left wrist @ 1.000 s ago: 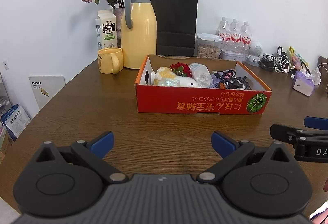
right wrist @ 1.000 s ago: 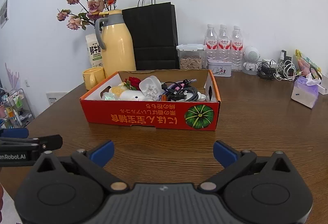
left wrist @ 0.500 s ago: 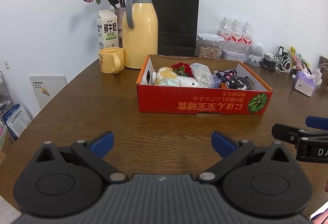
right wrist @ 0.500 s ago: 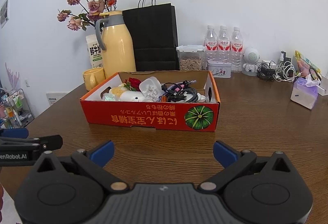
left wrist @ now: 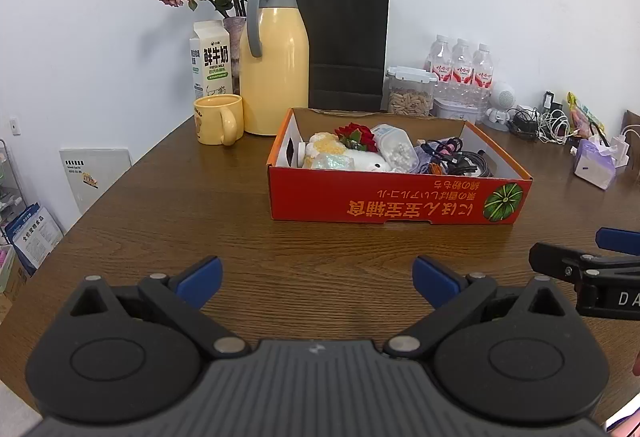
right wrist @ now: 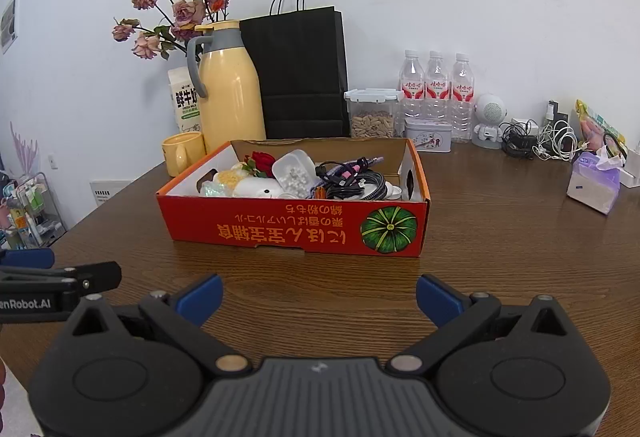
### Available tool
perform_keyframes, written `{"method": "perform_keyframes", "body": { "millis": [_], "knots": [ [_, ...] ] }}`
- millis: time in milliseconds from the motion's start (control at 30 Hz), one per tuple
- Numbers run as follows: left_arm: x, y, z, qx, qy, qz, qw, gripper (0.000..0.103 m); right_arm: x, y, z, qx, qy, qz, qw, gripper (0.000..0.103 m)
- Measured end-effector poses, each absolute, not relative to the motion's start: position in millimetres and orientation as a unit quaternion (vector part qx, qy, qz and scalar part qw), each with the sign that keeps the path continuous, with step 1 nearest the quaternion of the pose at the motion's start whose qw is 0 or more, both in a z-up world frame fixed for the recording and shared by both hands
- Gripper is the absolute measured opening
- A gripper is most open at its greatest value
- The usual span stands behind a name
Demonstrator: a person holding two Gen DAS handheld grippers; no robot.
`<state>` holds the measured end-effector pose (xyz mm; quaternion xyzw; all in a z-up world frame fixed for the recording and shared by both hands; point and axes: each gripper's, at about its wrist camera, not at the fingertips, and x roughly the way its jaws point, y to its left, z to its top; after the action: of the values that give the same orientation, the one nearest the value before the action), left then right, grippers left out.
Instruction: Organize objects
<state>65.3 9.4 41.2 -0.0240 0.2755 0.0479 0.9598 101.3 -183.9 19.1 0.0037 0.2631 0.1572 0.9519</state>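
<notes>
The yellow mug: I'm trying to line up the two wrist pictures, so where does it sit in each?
Left wrist: the yellow mug stands centre-left, fully visible, left of the yellow thermos.
Right wrist: the yellow mug sits left of centre, partly behind the red box's corner.
Shared landmark: the thermos, just right of the mug in both views.

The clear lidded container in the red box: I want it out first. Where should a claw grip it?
Grip the clear container across its narrow sides, coming from above. It lies tilted on the pile, with the red flower and cables close beside it, so a side approach looks blocked.
</notes>
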Motion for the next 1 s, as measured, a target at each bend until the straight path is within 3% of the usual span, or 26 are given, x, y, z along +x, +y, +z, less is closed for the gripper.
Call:
{"method": "perform_keyframes", "body": {
  "millis": [1000],
  "knots": [
    [63.6,11.0,42.9,-0.021,0.271,0.054,0.961,0.103,101.0,-183.9,19.2,0.004,0.263,0.157,0.952,0.103]
  ]
}}
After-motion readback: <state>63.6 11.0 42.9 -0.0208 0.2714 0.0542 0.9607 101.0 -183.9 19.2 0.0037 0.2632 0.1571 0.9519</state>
